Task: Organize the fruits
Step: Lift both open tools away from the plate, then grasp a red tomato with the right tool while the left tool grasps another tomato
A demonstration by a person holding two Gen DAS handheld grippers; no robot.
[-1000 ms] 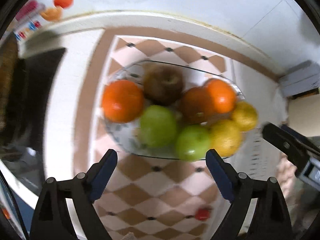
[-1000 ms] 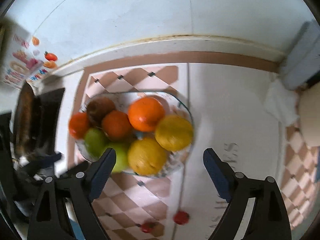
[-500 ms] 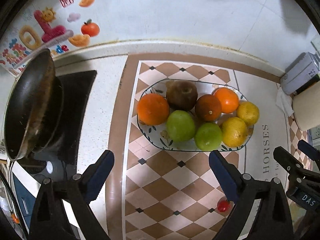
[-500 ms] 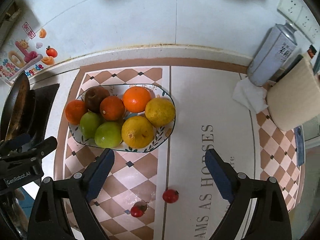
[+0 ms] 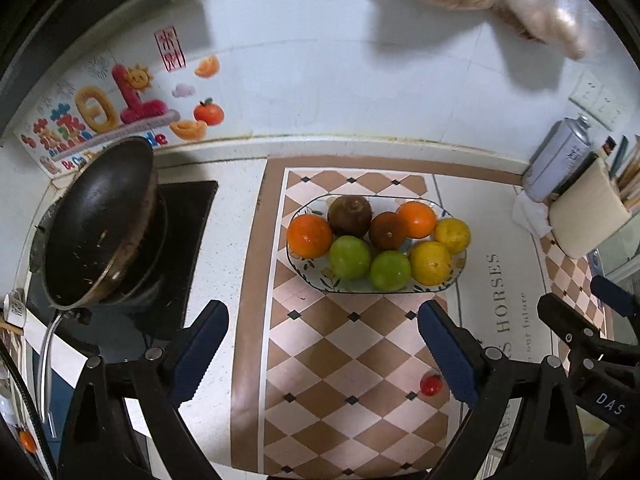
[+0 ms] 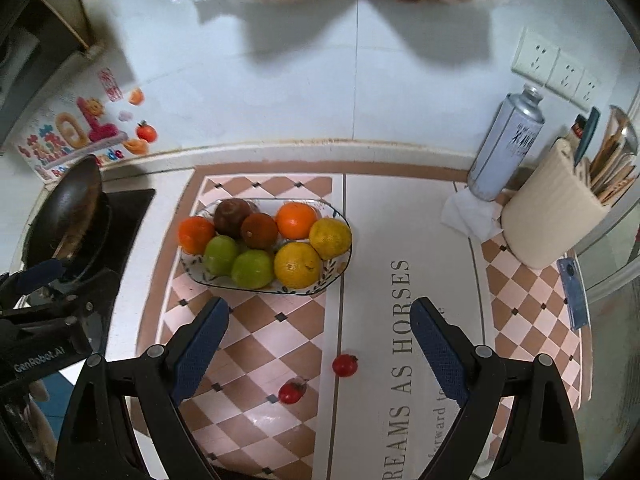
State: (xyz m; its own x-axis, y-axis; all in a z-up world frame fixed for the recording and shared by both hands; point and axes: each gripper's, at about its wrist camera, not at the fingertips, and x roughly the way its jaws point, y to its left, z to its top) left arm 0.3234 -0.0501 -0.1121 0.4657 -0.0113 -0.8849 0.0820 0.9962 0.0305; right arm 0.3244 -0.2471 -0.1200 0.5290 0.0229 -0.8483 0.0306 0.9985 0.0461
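Oval fruit dish (image 6: 334, 270): mid-worktop, near back edge, full. Two cherry tomatoes (image 6: 345, 365) loose near front edge; small, soft, rollable; pinch gently across middle. Left gripper (image 5: 322, 350), right gripper (image 6: 320, 346): fingers released, empty.

Left claw (image 5: 322, 346) and right claw (image 6: 320, 344) — black frames, silver screws, textured blue pads.

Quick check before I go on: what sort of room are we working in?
Most likely a home kitchen counter: a wok on a stove, wall sockets, and a fruit plate.
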